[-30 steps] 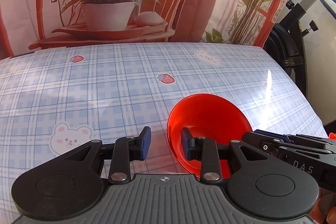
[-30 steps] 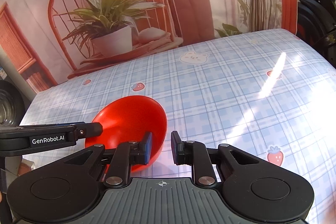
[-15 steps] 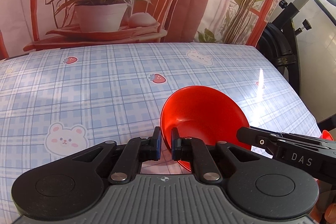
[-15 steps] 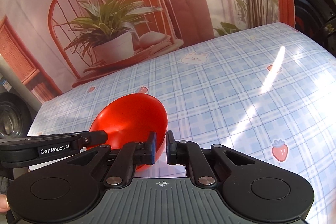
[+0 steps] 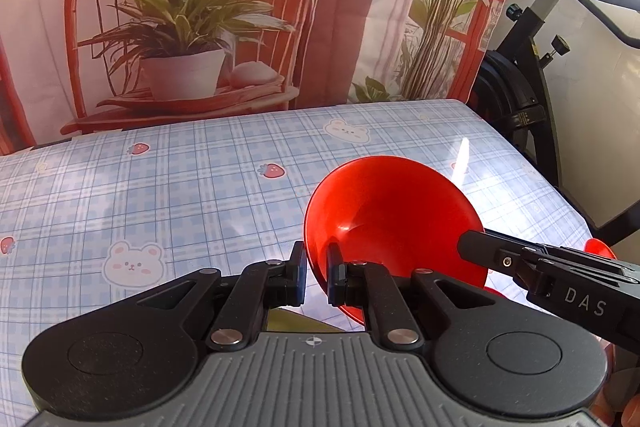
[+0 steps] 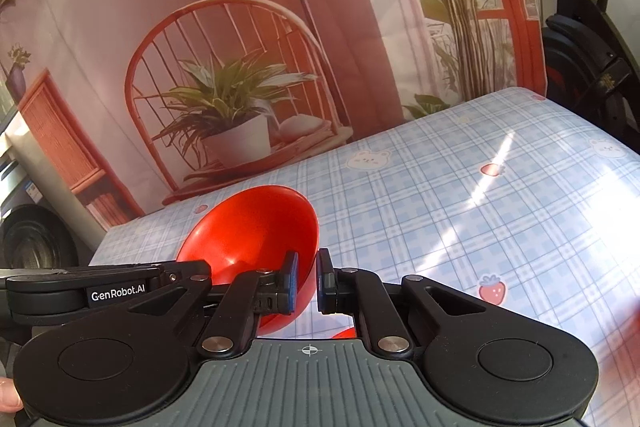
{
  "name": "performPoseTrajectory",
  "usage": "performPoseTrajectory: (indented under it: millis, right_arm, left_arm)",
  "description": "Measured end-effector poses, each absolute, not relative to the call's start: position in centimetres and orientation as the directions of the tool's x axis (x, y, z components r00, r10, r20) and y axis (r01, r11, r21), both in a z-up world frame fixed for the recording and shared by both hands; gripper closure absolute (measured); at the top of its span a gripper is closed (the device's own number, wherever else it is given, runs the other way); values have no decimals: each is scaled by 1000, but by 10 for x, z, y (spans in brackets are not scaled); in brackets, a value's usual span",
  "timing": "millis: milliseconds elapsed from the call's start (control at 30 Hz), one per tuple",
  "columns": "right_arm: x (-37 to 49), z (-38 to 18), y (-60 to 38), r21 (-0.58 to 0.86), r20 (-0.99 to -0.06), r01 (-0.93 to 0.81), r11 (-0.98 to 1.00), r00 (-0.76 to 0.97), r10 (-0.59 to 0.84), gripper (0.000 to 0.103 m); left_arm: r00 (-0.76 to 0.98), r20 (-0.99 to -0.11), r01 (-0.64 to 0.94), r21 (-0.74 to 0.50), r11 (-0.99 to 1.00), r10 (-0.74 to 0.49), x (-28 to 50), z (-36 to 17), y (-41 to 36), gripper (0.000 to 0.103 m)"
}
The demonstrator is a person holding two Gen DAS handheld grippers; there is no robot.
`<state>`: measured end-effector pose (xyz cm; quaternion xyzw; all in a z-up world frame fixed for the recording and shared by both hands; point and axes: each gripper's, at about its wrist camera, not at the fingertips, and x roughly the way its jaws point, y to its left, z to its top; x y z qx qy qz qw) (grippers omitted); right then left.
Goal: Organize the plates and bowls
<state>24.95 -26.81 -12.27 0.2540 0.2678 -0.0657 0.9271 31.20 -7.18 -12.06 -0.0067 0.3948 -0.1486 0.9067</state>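
Observation:
A red bowl (image 5: 394,211) is held between both grippers above the blue checked tablecloth (image 5: 180,187). My left gripper (image 5: 317,273) is shut on the bowl's left rim. My right gripper (image 6: 307,281) is shut on the opposite rim of the same bowl (image 6: 256,227). The bowl is tilted, with its opening facing up and toward the cameras. The right gripper's side also shows in the left wrist view (image 5: 552,275). Another red piece (image 5: 598,249) peeks out behind it, and a red edge (image 6: 344,333) shows under the right gripper.
A printed backdrop (image 5: 192,27) with a chair and a plant hangs behind the table. An exercise bike (image 5: 528,75) stands past the table's right edge. The cloth (image 6: 480,211) stretches ahead with sun glare on the right.
Both grippers closed on the bowl's rims and lifted it. The views now sit higher and tilted up, with more of the backdrop in sight.

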Motion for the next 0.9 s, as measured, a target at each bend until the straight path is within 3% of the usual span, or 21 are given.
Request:
performPoseTrajectory:
  millis: [300,900]
  right_arm:
    - [202,-121,-283,438,-508,256,862,862,2,94]
    - [161,-164,-301,476,-557,318,820,830,2,94]
  left_arm:
    - [625,-723,292,-131,947,-293,280,-120,-98,91]
    - [577,-759,353,-100,930,-301,257,-142,-130,90]
